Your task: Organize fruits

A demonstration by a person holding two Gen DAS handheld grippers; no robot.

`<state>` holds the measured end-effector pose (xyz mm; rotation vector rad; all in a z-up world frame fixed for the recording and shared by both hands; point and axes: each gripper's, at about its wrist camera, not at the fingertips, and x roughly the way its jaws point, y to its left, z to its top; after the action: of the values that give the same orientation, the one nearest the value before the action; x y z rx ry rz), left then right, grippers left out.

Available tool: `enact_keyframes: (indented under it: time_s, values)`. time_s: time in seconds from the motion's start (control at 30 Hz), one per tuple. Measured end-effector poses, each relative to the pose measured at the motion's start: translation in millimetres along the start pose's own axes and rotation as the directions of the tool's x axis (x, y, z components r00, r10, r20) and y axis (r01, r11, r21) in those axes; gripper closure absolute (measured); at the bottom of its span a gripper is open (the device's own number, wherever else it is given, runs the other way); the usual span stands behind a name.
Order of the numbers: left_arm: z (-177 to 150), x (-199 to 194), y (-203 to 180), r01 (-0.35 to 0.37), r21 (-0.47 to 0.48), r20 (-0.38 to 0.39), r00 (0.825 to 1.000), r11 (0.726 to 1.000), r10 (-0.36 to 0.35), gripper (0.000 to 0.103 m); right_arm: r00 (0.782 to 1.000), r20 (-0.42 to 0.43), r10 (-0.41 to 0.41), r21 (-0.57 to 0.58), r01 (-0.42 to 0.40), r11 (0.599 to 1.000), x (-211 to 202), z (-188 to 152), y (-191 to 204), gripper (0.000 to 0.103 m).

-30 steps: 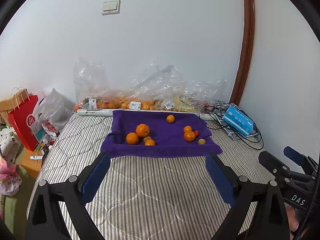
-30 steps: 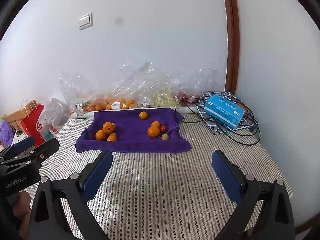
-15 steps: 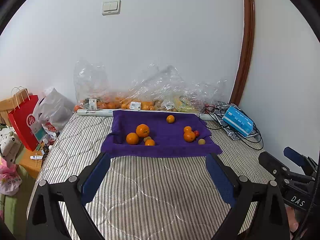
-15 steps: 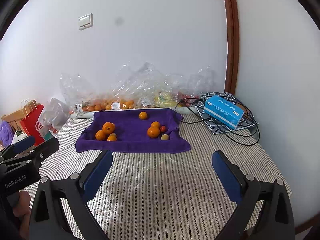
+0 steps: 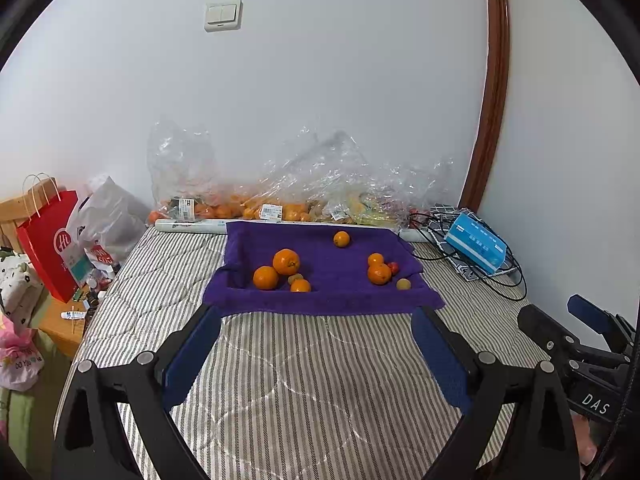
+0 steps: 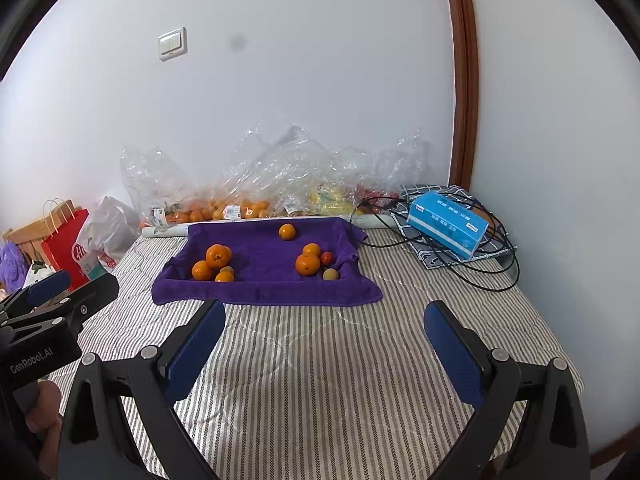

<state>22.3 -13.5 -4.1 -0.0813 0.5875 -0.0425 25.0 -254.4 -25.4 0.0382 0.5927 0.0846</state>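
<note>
A purple towel (image 5: 328, 288) (image 6: 264, 288) lies on a striped mattress (image 5: 304, 380) (image 6: 340, 380) with several fruits on it. On its left are oranges (image 5: 286, 262) (image 6: 218, 255) and a small greenish fruit (image 5: 295, 278). One orange (image 5: 341, 239) (image 6: 287, 231) lies alone at the back. On the right are two oranges (image 5: 379, 273) (image 6: 307, 264), a small red fruit (image 5: 394, 267) (image 6: 327, 257) and a yellowish fruit (image 5: 403, 284) (image 6: 330, 274). My left gripper (image 5: 316, 316) and right gripper (image 6: 324, 308) are open and empty, well short of the towel.
Clear plastic bags of fruit (image 5: 280, 204) (image 6: 256, 200) line the wall behind the towel. A blue box (image 5: 476, 248) (image 6: 448, 224) on black cables sits at the right. A red paper bag (image 5: 52, 240) and a white bag stand off the mattress's left edge.
</note>
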Motion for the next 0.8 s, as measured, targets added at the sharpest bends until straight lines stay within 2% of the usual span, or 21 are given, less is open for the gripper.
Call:
enact_keyframes:
  time_s: [0.8]
  values:
    - [0.3, -1.6, -0.9, -0.003, -0.005, 0.005, 1.0, 1.0, 0.003, 0.006, 1.0, 0.002, 0.001, -0.001, -0.001, 1.0, -1.0, -0.9, 1.2, 0.004]
